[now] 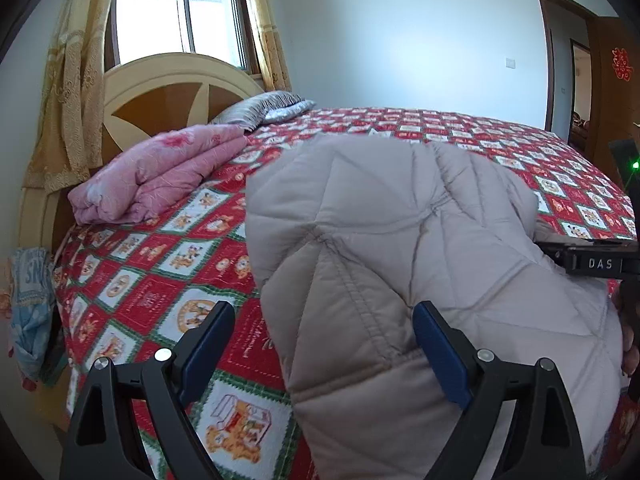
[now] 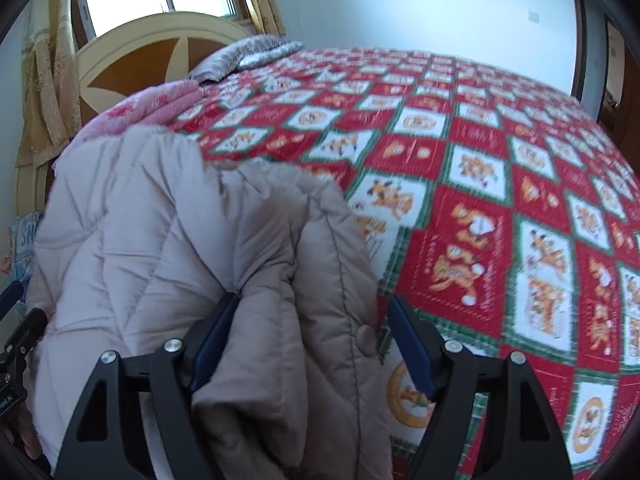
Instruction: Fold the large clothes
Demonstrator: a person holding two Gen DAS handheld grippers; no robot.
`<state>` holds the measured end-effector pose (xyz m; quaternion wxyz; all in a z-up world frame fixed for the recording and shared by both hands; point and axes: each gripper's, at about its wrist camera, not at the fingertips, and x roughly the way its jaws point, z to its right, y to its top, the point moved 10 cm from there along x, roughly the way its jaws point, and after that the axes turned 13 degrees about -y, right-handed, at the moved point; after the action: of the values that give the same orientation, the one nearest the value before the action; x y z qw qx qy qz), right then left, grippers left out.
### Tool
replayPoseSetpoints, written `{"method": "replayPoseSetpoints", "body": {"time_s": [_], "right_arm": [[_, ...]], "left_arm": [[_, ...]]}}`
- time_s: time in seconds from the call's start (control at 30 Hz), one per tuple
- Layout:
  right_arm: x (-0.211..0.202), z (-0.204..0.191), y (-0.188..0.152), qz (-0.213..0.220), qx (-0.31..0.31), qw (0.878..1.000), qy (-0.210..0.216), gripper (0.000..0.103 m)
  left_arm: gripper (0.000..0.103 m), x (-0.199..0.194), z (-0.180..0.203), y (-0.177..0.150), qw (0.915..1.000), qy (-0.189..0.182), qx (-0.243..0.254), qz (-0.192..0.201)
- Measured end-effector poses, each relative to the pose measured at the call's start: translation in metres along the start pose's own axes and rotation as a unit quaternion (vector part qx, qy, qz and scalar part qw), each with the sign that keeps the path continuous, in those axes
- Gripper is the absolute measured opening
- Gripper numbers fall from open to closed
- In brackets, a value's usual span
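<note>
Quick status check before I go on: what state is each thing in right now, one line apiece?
Quilted coat: bunched in a heap on the bed, not flat.
Left gripper: open, coat edge between the fingers, not pinched.
Right gripper: open, a coat fold between the fingers.
Pink quilt: folded, by the headboard.
Bedspread: spread over the bed.
Door: open.
Curtain: drawn aside.

I see a bed [image 1: 120, 292] with a rounded cream and brown headboard [image 1: 168, 92], covered by a red, white and green cartoon-print quilt [image 2: 480, 184]. A folded beige quilted jacket [image 1: 380, 220] lies on it near me. By the headboard lie a folded pink blanket [image 1: 160, 172] and a grey pillow [image 1: 260, 110].
</note>
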<state>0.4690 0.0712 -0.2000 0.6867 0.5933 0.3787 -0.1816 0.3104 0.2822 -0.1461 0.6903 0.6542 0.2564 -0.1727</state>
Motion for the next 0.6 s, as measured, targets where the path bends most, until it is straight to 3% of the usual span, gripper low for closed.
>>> {"method": "replayPoseSetpoints", "body": {"time_s": [0.2,0.3,0.43,0.6], "right_arm": [[-0.087,0.013,0.015,0.082,0.029,0.996,-0.008,0.079],[-0.134,0.013,0.017,0.135,0.031,0.990,-0.020,0.089],[-0.169,0.007,0.018,0.170,0.035,0.985,-0.019,0.093],[-0.190,-0.008,0.020,0.190,0.016,0.981,-0.018,0.093]], "left_arm": [[0.091,-0.081,0.008,0.028,0.9961,-0.006,0.004,0.088],[0.091,-0.119,0.012,0.041,0.9912,-0.015,-0.004,0.131],[0.092,-0.151,0.013,0.051,0.9852,-0.028,-0.018,0.168],[0.092,-0.169,0.012,0.060,0.9825,-0.030,-0.016,0.183]]}}
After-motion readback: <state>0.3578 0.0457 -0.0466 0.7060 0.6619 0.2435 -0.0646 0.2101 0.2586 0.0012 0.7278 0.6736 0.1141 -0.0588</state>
